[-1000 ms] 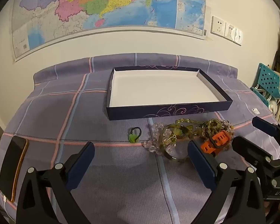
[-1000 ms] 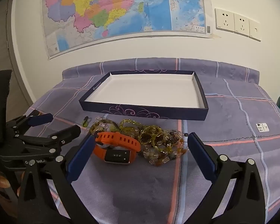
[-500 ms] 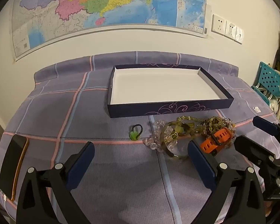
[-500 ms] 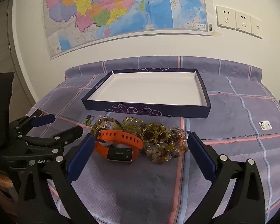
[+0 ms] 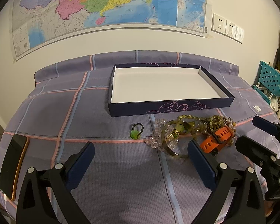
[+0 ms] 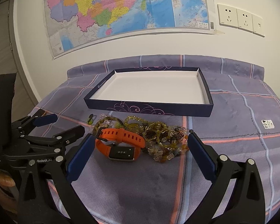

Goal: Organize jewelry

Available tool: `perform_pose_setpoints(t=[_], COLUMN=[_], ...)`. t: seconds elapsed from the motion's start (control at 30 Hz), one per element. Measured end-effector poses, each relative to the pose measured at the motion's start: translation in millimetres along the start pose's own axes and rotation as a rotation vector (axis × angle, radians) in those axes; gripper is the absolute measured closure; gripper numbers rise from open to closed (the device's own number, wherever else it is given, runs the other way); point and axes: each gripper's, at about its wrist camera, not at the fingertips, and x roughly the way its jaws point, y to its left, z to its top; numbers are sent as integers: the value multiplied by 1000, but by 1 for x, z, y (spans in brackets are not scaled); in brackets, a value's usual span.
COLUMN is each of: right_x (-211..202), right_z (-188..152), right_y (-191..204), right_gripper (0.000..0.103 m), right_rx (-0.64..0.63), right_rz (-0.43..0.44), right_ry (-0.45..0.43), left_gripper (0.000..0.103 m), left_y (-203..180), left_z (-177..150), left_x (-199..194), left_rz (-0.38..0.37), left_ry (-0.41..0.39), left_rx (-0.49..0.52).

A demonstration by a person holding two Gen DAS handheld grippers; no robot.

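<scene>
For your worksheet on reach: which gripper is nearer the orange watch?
Right. The right gripper brackets the orange watch between open fingers; the left gripper sits left of it, facing bare cloth.

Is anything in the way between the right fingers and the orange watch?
Nothing visible. The right gripper is open, and the orange watch lies on the bedspread between and just ahead of its fingers, with only bare cloth between.

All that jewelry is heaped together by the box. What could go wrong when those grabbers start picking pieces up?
The necklaces look tangled, so lifting one may drag others or the orange watch along. The small green ring lies flat on soft bedding, which likely makes it hard to pinch. The box is shallow, so dropped beads could bounce out.
</scene>
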Motion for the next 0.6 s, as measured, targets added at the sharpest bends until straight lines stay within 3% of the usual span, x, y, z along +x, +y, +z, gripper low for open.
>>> perform_pose_setpoints(t=[0.6], right_x=[1], right_z=[-1], right_y=[0], right_gripper=[7], right_rx=[-4], right_rz=[20], right_ry=[9], left_gripper=[7], left_y=[-4], left_z=[-3], left_x=[1], left_rz=[3], left_ry=[8], left_rx=[7])
